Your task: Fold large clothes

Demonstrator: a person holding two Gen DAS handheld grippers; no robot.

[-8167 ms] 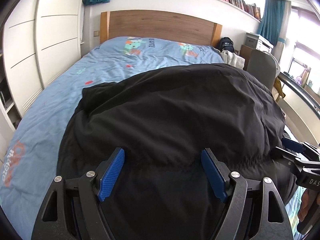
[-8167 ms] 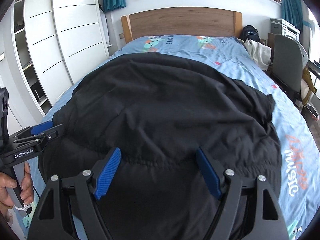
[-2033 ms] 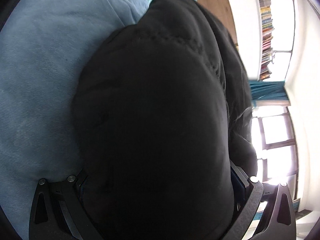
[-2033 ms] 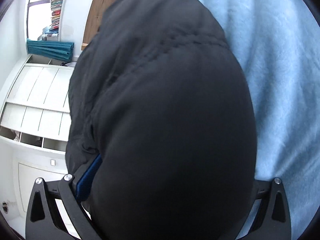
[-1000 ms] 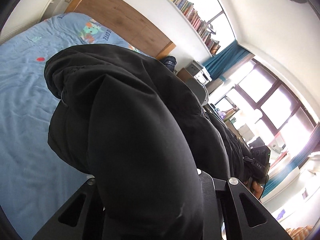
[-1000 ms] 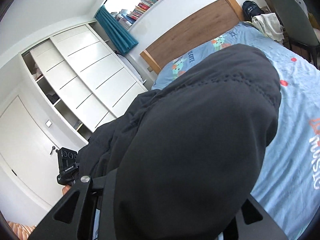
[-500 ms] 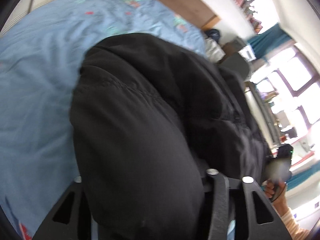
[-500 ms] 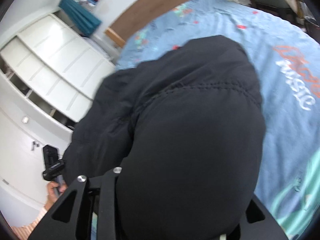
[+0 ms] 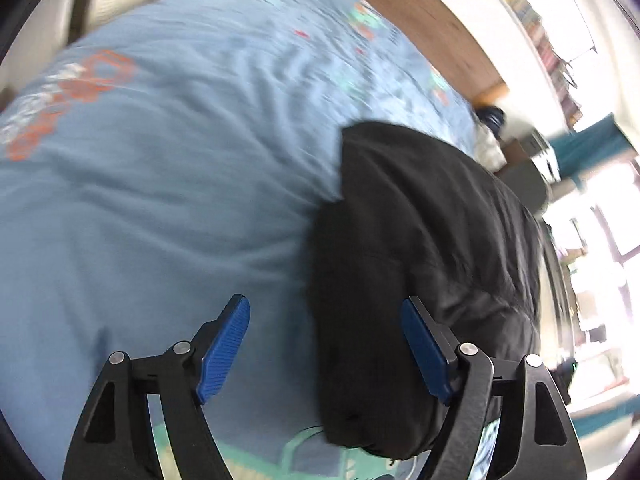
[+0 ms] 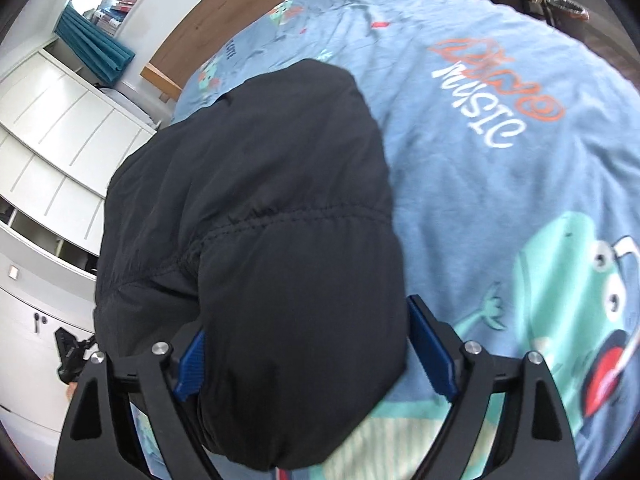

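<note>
A big black padded jacket (image 9: 432, 248) lies folded in a thick bundle on the blue printed bedspread (image 9: 160, 184). In the left wrist view my left gripper (image 9: 324, 344) is low over the bed with its jaws opening. The jacket's near corner sits against the right pad, and the left pad is bare over the bedspread. In the right wrist view the jacket (image 10: 260, 184) bulges up between the pads of my right gripper (image 10: 312, 356), whose jaws are also opening. The fabric hides part of the left pad. The hand-held left gripper (image 10: 66, 356) shows at the bundle's far left end.
A wooden headboard (image 10: 224, 20) closes the bed's far end. White wardrobe doors (image 10: 52, 128) stand along one side. A teal curtain (image 10: 94, 46) hangs by a bookshelf. A bright window (image 9: 608, 216) and a chair are on the other side. Bare bedspread (image 10: 500, 160) stretches right of the jacket.
Both grippers came down from holding the jacket up to the bed. Their jaws have spread and the blue pads now show. The jacket rests in a folded bundle.
</note>
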